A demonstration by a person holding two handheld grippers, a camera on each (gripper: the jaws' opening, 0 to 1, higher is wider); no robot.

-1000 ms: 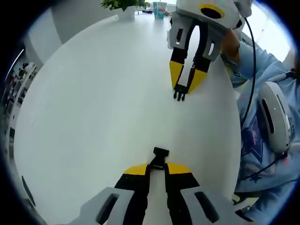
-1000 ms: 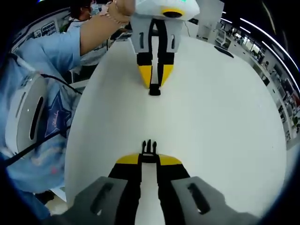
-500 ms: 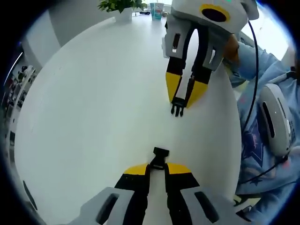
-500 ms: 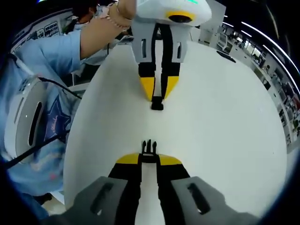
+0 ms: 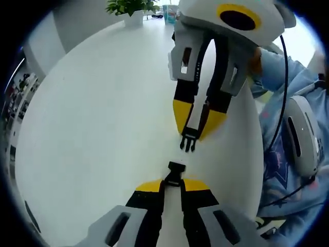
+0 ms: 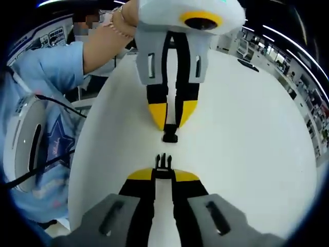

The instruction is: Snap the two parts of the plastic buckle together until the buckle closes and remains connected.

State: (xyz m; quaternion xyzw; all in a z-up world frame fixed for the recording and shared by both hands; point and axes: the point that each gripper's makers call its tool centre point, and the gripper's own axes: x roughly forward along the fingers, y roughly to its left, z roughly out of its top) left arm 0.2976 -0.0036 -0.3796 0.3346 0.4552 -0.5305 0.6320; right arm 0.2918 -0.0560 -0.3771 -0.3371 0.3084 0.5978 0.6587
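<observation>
Two halves of one buckle face each other over the white table (image 5: 92, 128), each pinched at the tip of its own gripper so the mating ends stick out free. The left gripper (image 5: 172, 184) has its fingers closed on the socket (image 5: 176, 169), which pokes out just past the yellow pads with its open mouth turned toward the other half; in the right gripper view the same socket (image 6: 170, 137) hangs below that gripper's tips (image 6: 172, 121). The right gripper (image 6: 163, 174) is clamped on the prong piece (image 6: 163, 162), prongs forward and clear of the fingers; from the left gripper view those prongs (image 5: 188, 144) sit just beyond the socket, near but not yet touching. Holding each part by its tail seems sensible, since it leaves the prongs room to flex and the socket mouth unblocked. Both pieces look roughly lined up end to end, so a straight push together should seat them, provided neither half twists in its grip.
</observation>
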